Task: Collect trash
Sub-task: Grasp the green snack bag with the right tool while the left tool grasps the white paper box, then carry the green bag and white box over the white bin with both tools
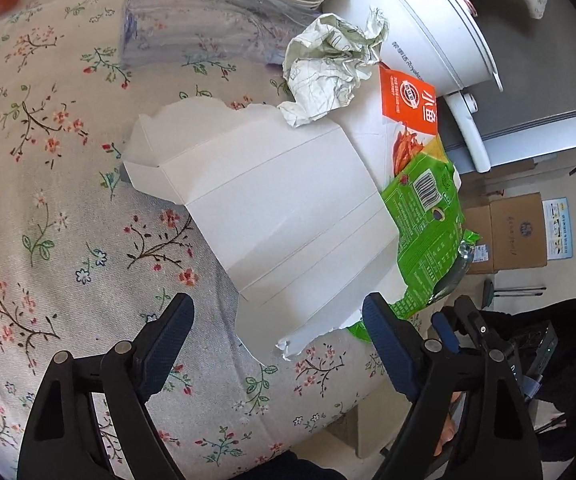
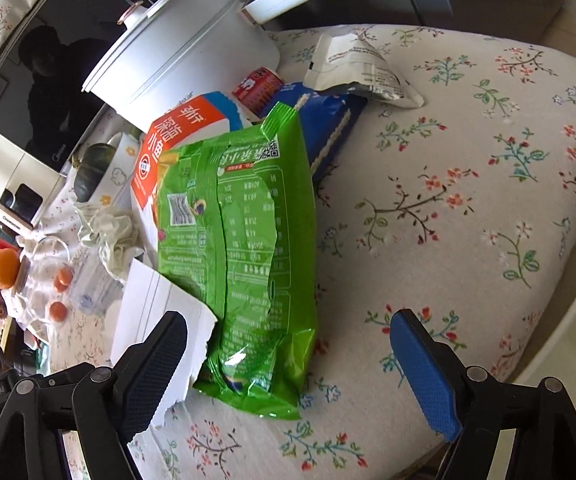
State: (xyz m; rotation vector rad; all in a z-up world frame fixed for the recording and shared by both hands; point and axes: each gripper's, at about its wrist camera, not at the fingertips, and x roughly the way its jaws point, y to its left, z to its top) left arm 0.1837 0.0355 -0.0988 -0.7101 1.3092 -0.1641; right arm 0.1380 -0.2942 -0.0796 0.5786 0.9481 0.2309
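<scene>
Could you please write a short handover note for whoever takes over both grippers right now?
Left gripper: open, empty, lined up on the flattened white carton.
Right gripper: open, empty, straddling the near end of the green snack bag.
Trash on the floral tablecloth: crumpled paper, orange fish-snack packet, blue packet, torn white pouch, all by the white electric pot.
Done: nothing picked up as far as the views show.
Left: collect every piece.
</scene>
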